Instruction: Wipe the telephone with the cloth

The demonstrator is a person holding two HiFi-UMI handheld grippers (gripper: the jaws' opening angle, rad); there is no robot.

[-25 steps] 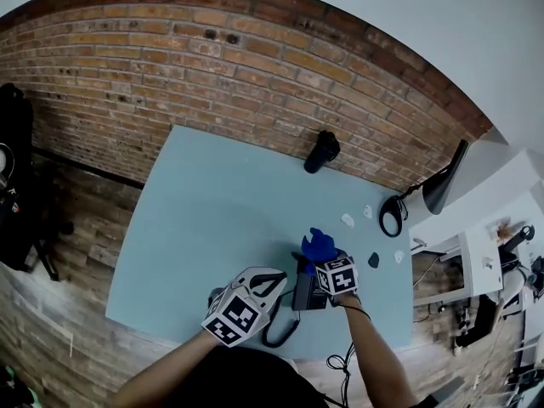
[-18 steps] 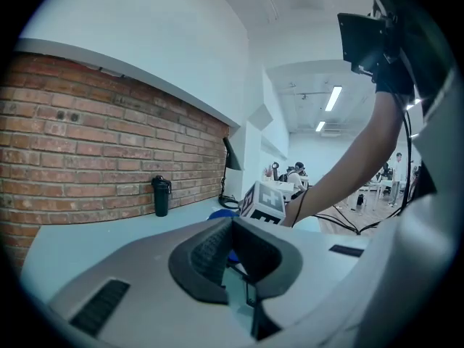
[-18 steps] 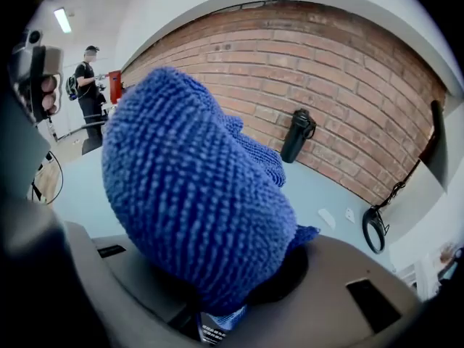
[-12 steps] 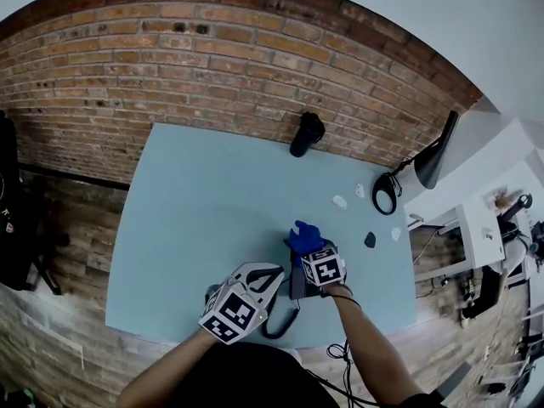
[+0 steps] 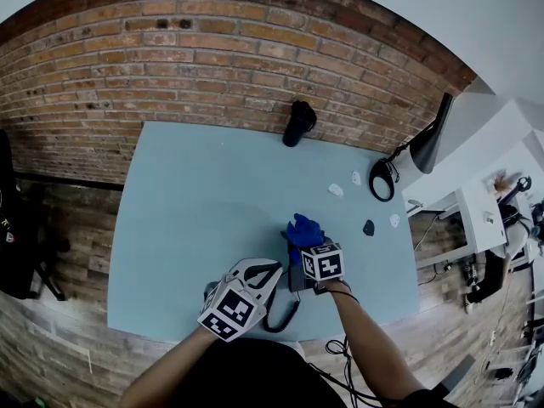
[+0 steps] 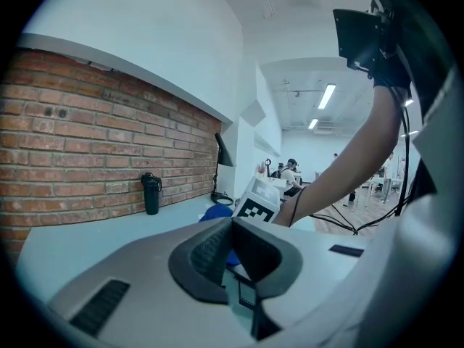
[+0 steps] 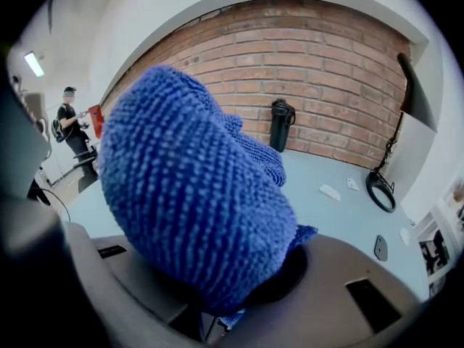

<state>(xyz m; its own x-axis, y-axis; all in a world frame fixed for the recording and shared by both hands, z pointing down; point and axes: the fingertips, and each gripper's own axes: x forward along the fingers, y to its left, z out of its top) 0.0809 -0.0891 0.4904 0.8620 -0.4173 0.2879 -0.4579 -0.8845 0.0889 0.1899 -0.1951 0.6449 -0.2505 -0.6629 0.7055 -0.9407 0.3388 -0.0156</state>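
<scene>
- The right tool (image 5: 303,246) is clenched on the blue cloth (image 7: 196,194), with its forearm reaching in over the near edge of the bench (image 5: 195,194)
- The bunched cloth is at the far end of the dark telephone (image 5: 297,280)
- The left tool (image 5: 269,272), jaws together on nothing, is just left of the telephone

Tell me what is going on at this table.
A person works at a light blue table with a tool in each hand. The right tool is shut on a bunched blue cloth and holds it over the dark telephone near the table's front edge. The left tool, its jaws together with nothing gripped, sits just left of the telephone. A black bottle stands at the far edge by the brick wall.
</scene>
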